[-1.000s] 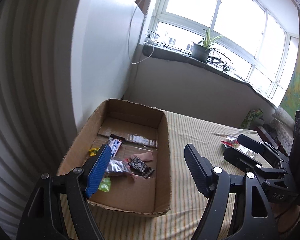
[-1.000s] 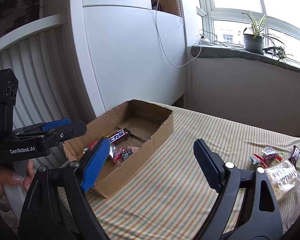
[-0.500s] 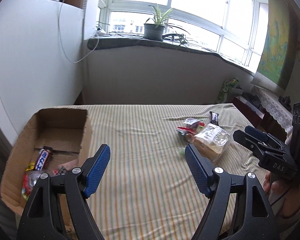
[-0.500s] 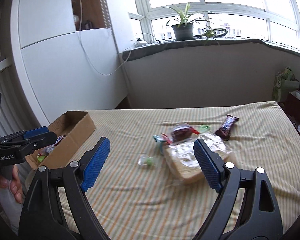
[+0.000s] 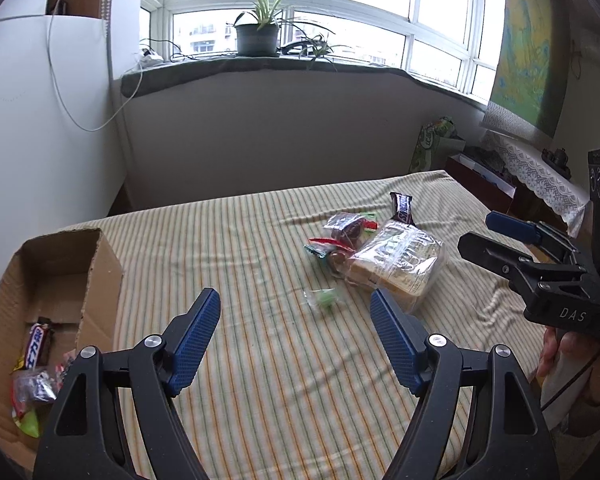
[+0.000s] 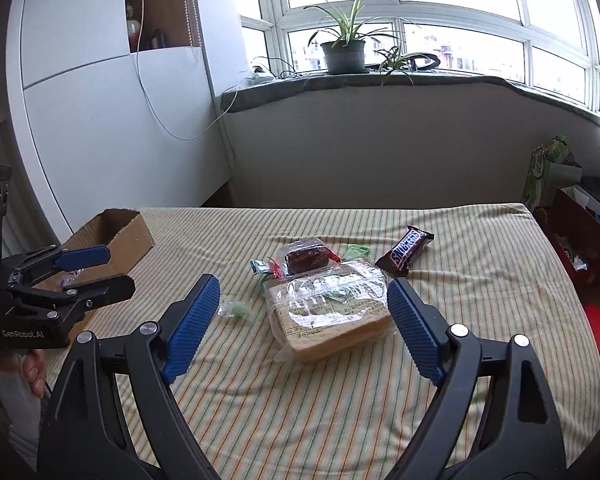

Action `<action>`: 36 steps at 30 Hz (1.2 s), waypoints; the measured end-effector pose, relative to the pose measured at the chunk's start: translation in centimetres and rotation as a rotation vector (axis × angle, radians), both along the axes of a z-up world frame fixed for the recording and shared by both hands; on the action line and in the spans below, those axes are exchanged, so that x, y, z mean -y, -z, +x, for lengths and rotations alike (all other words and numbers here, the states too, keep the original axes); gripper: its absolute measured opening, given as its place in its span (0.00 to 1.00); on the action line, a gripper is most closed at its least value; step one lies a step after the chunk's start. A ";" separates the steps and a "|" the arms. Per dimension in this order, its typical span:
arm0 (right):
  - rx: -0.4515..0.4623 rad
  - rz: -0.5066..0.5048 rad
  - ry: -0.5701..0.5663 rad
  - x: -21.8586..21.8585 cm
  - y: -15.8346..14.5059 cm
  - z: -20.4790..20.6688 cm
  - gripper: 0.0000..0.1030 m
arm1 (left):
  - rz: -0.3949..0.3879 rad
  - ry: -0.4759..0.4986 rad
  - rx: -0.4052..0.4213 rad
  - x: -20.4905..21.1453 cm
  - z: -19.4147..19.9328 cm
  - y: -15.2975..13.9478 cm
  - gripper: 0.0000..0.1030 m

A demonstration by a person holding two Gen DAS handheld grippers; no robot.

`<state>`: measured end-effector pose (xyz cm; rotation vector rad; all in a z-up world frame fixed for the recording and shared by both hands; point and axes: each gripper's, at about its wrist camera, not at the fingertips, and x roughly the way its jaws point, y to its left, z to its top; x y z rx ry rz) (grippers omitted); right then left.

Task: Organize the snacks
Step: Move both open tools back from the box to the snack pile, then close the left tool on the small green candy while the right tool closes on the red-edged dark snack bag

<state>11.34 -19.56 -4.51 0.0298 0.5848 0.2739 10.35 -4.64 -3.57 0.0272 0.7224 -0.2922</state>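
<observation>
I'm seeing the cardboard box point(image 5: 100, 276) cut off left; both left gripper point(image 5: 296, 340) and right gripper point(image 6: 304, 320) are gaping empty, the bagged bread point(image 6: 328, 312) lying crosswise between the right fingers.

You are working in a lived-in home room, likely a bedroom or sitting room. At 12 o'clock, a bay window point(image 6: 420, 40) spans the far wall, with a potted plant point(image 6: 345, 46) on its sill point(image 6: 380, 78). At 10 o'clock stands a white cabinet point(image 6: 100, 120) with a loose cable point(image 6: 156, 112) hanging down it. The work surface is a striped cloth point(image 6: 340, 400). At 2 o'clock, a lace-covered side table point(image 5: 540, 178) sits under a wall hanging point(image 5: 528, 44).
</observation>
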 end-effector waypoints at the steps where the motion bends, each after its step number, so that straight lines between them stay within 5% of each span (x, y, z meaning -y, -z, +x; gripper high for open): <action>1: -0.007 -0.022 -0.020 -0.2 0.0 0.5 0.86 | 0.001 0.003 -0.010 0.1 0.4 0.4 0.75; 12: -0.120 -0.264 -0.324 -5.7 1.4 8.3 0.86 | -0.071 0.021 -0.149 1.7 4.7 6.3 0.75; 23: -0.312 -0.226 -0.277 -3.4 4.1 16.4 0.85 | -0.083 0.018 -0.205 2.6 6.8 7.8 0.73; 28: -0.399 -0.249 -0.315 -4.3 6.5 18.0 0.85 | -0.045 0.044 -0.198 3.9 6.9 7.6 0.43; 30: -0.421 -0.235 -0.321 -4.3 7.3 18.4 0.56 | -0.032 0.050 -0.194 4.2 6.7 7.6 0.30; 31: -0.426 -0.227 -0.326 -4.3 7.5 18.4 0.56 | -0.034 0.055 -0.195 4.3 6.7 7.6 0.21; 36: -0.395 -0.218 -0.324 -3.8 7.4 17.4 0.52 | -0.068 0.085 -0.198 4.9 6.9 7.6 0.13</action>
